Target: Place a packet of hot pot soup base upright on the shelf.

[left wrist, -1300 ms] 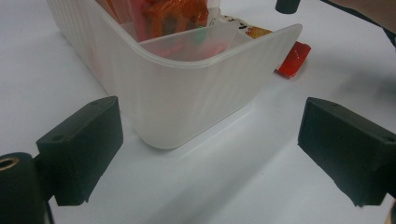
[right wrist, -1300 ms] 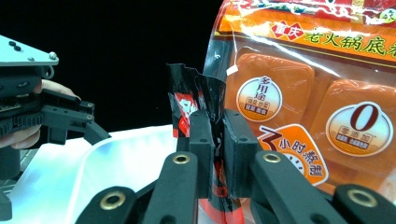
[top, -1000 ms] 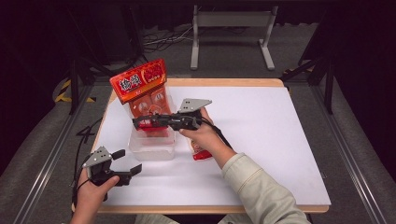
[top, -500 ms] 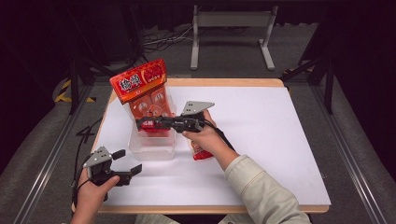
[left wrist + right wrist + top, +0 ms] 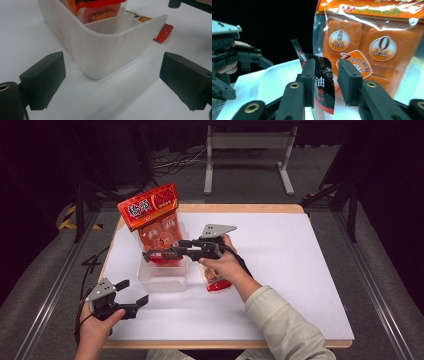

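As counted: one bin, two packets.

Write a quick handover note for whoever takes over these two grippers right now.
Right gripper: over the clear bin, jaws just opening, a small dark sachet between them, leaning on one pad.
Left gripper: open, idle on the table near the bin's corner.
Large orange packet stands in the bin. One red sachet lies on the table beside the bin.
Left: let the dark sachet fall in; probably bin the red one.
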